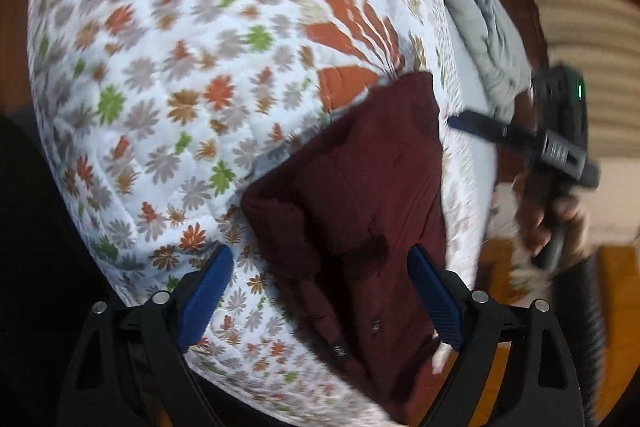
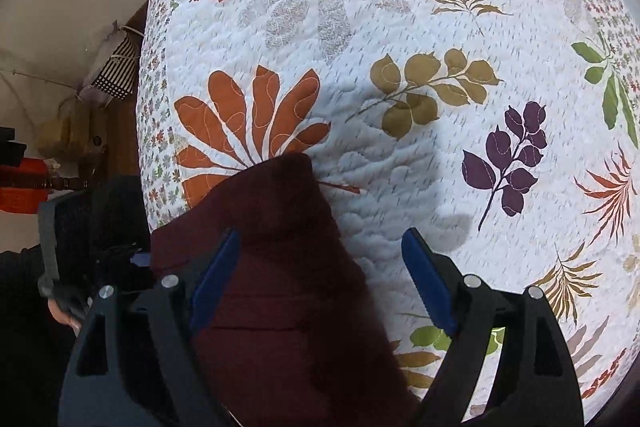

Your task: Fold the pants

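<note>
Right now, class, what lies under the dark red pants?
The pants lie on a leaf-patterned quilt. The patch of quilt beneath them is covered, so nothing more shows.

Black hand-held gripper (image 2: pixel 320 279); blue pads (image 2: pixel 430 277); silver screws

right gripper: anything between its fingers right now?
Yes: in the right wrist view the open right gripper has the maroon pants on its left side, bare quilt on its right; pads touch neither.

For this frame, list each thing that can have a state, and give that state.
Maroon pants: folded into a compact stack, lying flat near the quilt's edge, not gripped.
Quilt: spread over the bed, fairly smooth.
Left tool: open, over the pants.
Right tool: open, over the pants' edge.
</note>
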{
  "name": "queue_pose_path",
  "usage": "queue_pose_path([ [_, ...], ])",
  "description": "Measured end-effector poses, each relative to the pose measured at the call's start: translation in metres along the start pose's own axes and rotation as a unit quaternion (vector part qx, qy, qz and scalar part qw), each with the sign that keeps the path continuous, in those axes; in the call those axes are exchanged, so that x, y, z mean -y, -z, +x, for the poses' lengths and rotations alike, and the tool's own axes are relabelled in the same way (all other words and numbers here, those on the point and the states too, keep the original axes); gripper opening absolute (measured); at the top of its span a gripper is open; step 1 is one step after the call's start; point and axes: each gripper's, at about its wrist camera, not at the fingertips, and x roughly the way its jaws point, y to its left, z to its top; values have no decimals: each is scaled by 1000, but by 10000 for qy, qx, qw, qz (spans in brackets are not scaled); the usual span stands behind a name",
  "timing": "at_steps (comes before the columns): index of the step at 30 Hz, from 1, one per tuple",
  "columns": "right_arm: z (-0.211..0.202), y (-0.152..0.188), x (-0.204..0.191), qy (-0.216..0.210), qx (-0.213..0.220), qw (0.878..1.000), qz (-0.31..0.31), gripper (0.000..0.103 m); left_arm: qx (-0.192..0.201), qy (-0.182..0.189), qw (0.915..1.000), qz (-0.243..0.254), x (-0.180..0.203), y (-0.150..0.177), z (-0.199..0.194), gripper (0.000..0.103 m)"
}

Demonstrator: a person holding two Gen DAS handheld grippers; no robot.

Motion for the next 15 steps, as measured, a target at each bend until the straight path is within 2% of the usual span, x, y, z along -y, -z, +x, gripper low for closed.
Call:
queue_pose_path([
  [4,2,0,0,-43,-58,10000,-43,83,-46,-63,10000,62,8,-1,9,89],
  [6,4,0,-1,-86,-85,9999,-57,83,-240,94,9997,44,17,-1,19,89],
  [8,6,0,-2,-105,-91,9999,-100,83,-324,64,9994,71,23,2,28,89],
  [10,8,-1,-2,-157,-99,9998,-103,83,-292,55,9995,47,23,-1,34,89],
  [15,17,-6,-3,-301,-218,9991,-202,83,-104,363,9989,-277,12,-9,31,89],
])
